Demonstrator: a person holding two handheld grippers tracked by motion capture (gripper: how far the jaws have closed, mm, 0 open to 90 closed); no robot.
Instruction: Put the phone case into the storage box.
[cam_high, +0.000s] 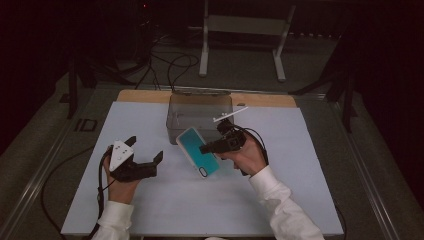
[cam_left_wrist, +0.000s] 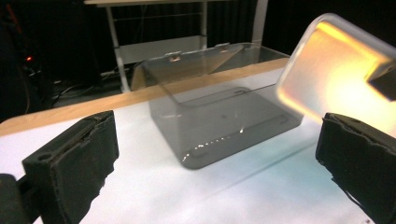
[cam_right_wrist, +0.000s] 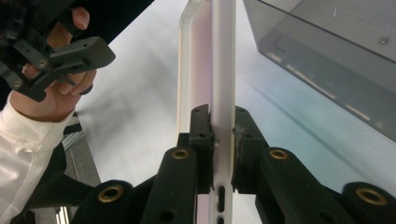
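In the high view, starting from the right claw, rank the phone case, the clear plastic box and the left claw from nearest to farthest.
1. Phone case: teal, clamped in the right claw, so it is touching.
2. Clear plastic box: just behind the claw, toward the table's far edge.
3. Left claw: off to the left, open and holding nothing.

High view looks down; gripper views (close, low) share the clear box (cam_left_wrist: 219, 116).
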